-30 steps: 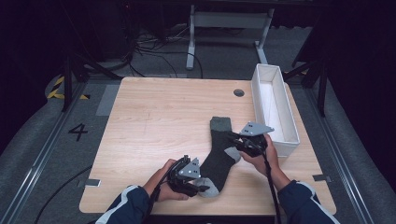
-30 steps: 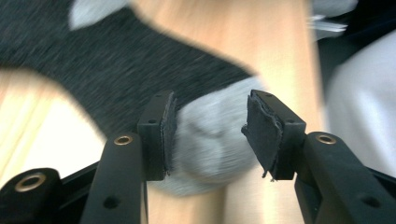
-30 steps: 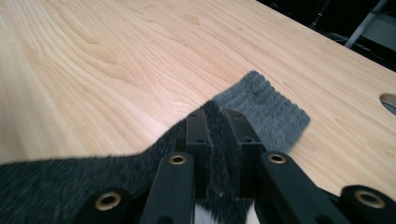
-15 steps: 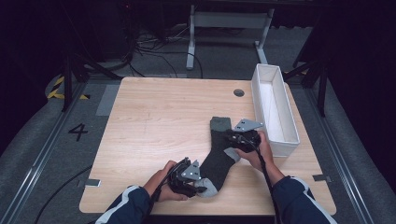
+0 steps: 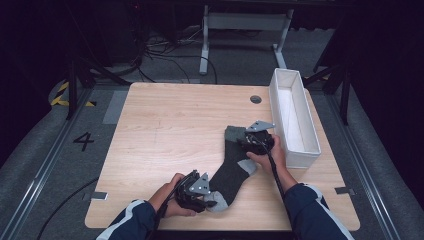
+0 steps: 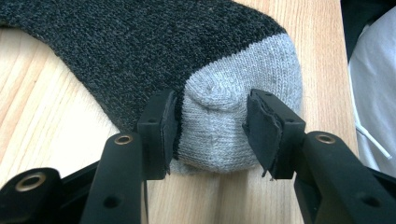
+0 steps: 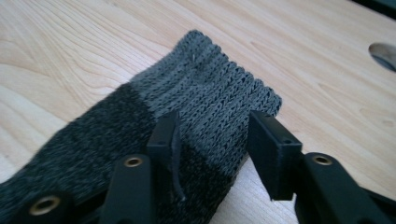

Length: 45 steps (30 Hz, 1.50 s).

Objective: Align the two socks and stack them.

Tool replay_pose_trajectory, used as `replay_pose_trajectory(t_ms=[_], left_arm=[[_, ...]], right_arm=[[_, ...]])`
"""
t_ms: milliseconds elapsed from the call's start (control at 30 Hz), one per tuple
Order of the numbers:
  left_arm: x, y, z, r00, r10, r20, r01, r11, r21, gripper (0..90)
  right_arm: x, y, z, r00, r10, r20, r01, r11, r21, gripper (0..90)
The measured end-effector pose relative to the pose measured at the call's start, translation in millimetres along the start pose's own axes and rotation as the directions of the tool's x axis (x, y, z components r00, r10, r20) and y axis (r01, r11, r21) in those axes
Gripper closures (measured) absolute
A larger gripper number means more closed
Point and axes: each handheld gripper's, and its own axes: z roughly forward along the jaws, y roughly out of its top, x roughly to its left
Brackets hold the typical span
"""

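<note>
A dark grey sock (image 5: 232,170) with a light grey toe and a ribbed grey cuff lies slantwise on the wooden table (image 5: 175,125). At the near end my left gripper (image 5: 212,202) lies low along the table. Its jaws pinch the light grey toe (image 6: 219,116), which bunches between the pads (image 6: 167,126). At the far end my right gripper (image 5: 244,141) sits over the cuff (image 7: 219,93). Its jaws have just been opening and stand astride the cuff's edge. One jaw rests over the fabric, the other (image 7: 268,149) is just beside it without pressing.
A long white box (image 5: 300,159) stands along the table's right side, close to my right hand. A round cable hole (image 5: 255,99) lies in the tabletop beyond the sock. Bare wood spreads to the left and back. Sleeves come in from the near edge.
My right gripper has slid a little left and farther along the sock to its cuff, and its jaws have spread. The left gripper has stayed at the toe.
</note>
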Motion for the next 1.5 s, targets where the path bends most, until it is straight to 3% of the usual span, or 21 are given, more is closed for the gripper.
replay_pose_trajectory(t_ms=[200,333,467,533,667,767,1000,1167,1233,1500], left_arm=[[3.3,-0.4,0.9,1.0000,-0.001,-0.002,0.001,1.0000,-0.007,51.1],[10.2,-0.6,0.2,0.9999,-0.007,-0.010,0.007,1.0000,0.000,51.1],[18.9,-1.2,0.5,0.9998,-0.019,-0.006,0.019,0.9998,-0.002,51.2],[22.5,-0.8,0.9,0.9998,-0.016,-0.009,0.016,0.9999,0.000,51.2],[22.3,-1.1,0.8,0.9997,-0.020,-0.016,0.020,0.9998,-0.004,51.2],[22.6,-1.2,0.9,0.9997,-0.023,-0.013,0.023,0.9997,-0.004,51.2],[23.0,-1.0,0.8,0.9995,-0.029,-0.011,0.029,0.9996,0.002,51.2],[24.0,-1.3,1.4,0.9995,-0.029,-0.011,0.029,0.9996,-0.004,51.3],[23.9,-1.3,1.6,0.9993,-0.034,-0.013,0.034,0.9994,-0.007,51.3],[27.5,-0.8,3.1,0.9987,-0.042,-0.029,0.042,0.9990,-0.014,51.3]], right_arm=[[-1.2,1.4,16.7,0.9991,0.038,0.018,-0.039,0.999,0.011,45.6],[-8.4,8.2,27.8,0.9956,0.093,-0.001,-0.093,0.995,0.039,39.2],[-12.7,16.7,35.5,0.9960,0.089,-0.010,-0.087,0.993,0.084,35.0],[-21.9,20.9,44.1,0.9909,0.120,-0.061,-0.112,0.986,0.120,33.1],[-28.4,23.0,48.5,0.9831,0.144,-0.113,-0.126,0.980,0.152,37.3],[-32.6,20.9,50.3,0.9696,0.169,-0.177,-0.142,0.978,0.154,43.9],[-30.8,21.7,49.0,0.9668,0.178,-0.183,-0.149,0.975,0.163,53.2],[-31.2,19.2,48.2,0.9603,0.193,-0.202,-0.164,0.975,0.150,63.0],[-31.3,19.2,47.8,0.9602,0.192,-0.203,-0.163,0.975,0.148,64.6],[-27.5,24.4,41.3,0.9779,0.145,-0.150,-0.132,0.987,0.094,74.3]])
